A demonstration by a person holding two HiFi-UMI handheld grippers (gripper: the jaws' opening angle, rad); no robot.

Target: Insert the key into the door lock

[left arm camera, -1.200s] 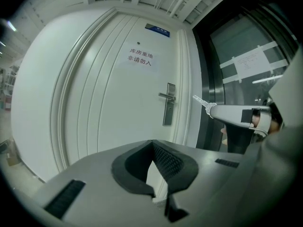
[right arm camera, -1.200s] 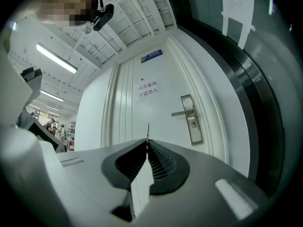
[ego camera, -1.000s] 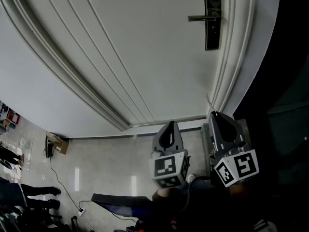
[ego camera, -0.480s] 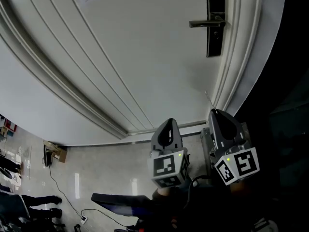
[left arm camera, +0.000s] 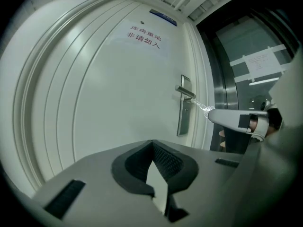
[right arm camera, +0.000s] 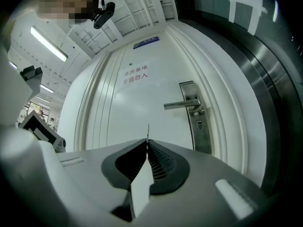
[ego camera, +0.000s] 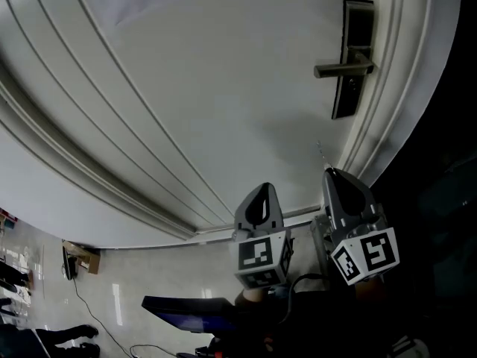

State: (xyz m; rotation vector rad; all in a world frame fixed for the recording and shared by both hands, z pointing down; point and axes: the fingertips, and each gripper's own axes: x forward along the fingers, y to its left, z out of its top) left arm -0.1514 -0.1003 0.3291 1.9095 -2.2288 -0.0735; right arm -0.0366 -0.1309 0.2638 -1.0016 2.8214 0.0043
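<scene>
Nearest, the left tongs (left arm camera: 152,143) are seen closed on nothing, held at 9 o'clock of the right tongs (right arm camera: 147,144), which are clamped on the key (right arm camera: 147,132). Only its thin blade is shown, standing out past the tips and well apart from the door (ego camera: 223,88). Farther off, at about 1 o'clock of the blade in the head view, the door lock (ego camera: 346,95) is mounted near the door's edge, with the lever handle (ego camera: 343,70) across its plate and the keyhole (right arm camera: 199,125) just below the lever. The step in hand is judged to be the approach. Trouble is likeliest from alignment: in the right gripper view the keyhole sits toward 3 o'clock of the blade tip, so the plate may be struck instead of the slot if that offset is left uncorrected. So thin a blade could be bent, or twisted in the pads, by a skewed push, and the lever could be bumped from below. Whether the blade's orientation suits the slot cannot be told.
</scene>
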